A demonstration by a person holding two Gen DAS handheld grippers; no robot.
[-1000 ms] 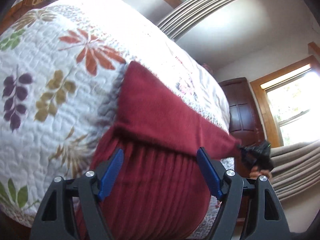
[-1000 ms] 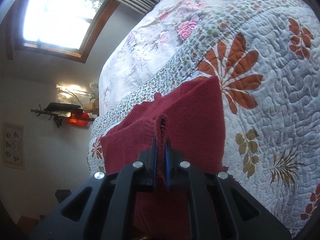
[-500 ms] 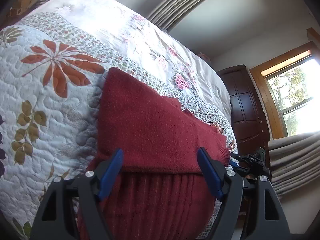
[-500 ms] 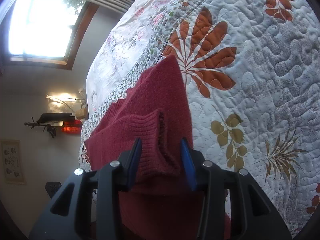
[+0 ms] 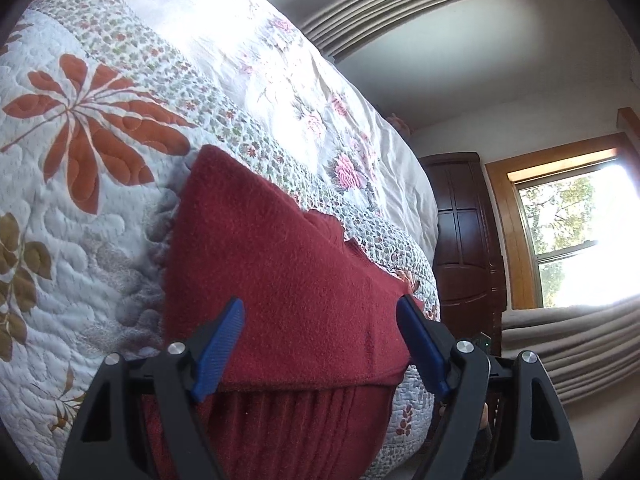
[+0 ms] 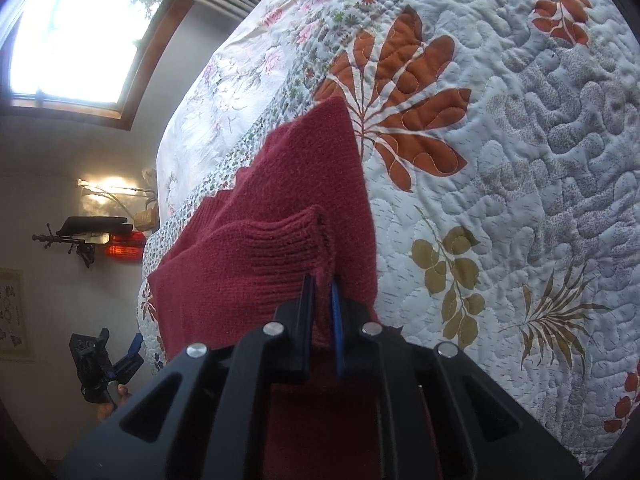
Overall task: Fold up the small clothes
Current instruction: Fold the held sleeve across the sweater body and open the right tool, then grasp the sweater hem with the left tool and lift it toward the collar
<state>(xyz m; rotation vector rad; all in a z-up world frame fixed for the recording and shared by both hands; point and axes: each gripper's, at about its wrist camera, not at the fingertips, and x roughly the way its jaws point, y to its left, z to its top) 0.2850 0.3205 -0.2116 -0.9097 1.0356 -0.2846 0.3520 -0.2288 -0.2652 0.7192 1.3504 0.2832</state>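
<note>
Red knitted garment [image 5: 280, 272] lies folded on the floral quilt [image 5: 80, 160], occupying the lower centre of both views. Left gripper [image 5: 320, 344] stands with fingers wide apart, straddling the folded edge. Right gripper [image 6: 322, 312] is clamped together on the garment's ribbed cuff [image 6: 280, 248], which is raised off the quilt.

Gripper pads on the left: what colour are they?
Blue, ridged pads on black fingers, clearest in the left wrist view.
</note>
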